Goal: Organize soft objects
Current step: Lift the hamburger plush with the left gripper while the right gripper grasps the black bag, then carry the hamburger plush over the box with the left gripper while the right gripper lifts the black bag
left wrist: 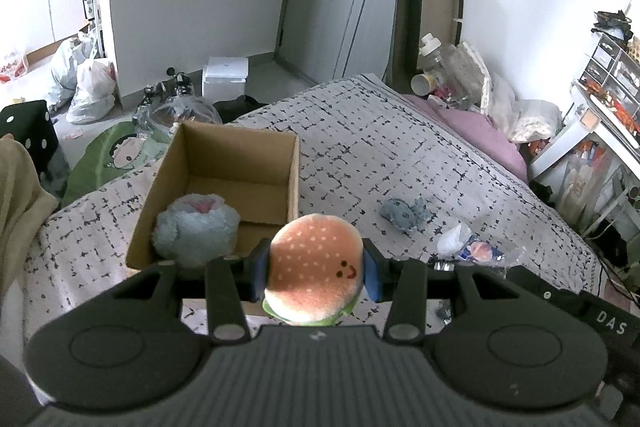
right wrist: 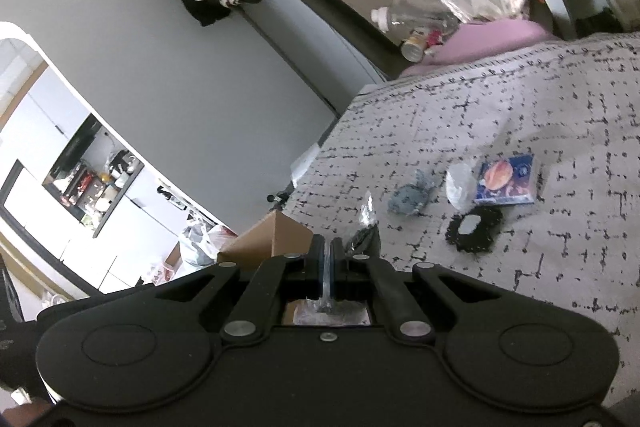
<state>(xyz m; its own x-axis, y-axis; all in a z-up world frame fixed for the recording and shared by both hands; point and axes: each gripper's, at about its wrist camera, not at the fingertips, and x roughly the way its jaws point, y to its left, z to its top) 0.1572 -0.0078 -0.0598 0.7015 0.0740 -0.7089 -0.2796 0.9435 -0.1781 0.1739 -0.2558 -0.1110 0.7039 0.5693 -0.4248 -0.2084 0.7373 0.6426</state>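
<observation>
fingers (left wrist: 256,273) of the left gripper (left wrist: 316,269) pinched the burger plush (left wrist: 314,269) just right of the cardboard box (left wrist: 224,179) at ten o'clock, right gripper (right wrist: 328,263) clamped on crinkly plastic wrap (right wrist: 366,227), so the next move probably called for carrying the plush over the box's rim beside the blue plush (left wrist: 196,231).

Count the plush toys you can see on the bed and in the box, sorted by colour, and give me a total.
Orange-and-cream: 1, the burger plush held in the left gripper
Pale blue: 1, the round plush in the cardboard box
Grey-blue: 1, the small plush lying on the bedspread
Total: 3
</observation>
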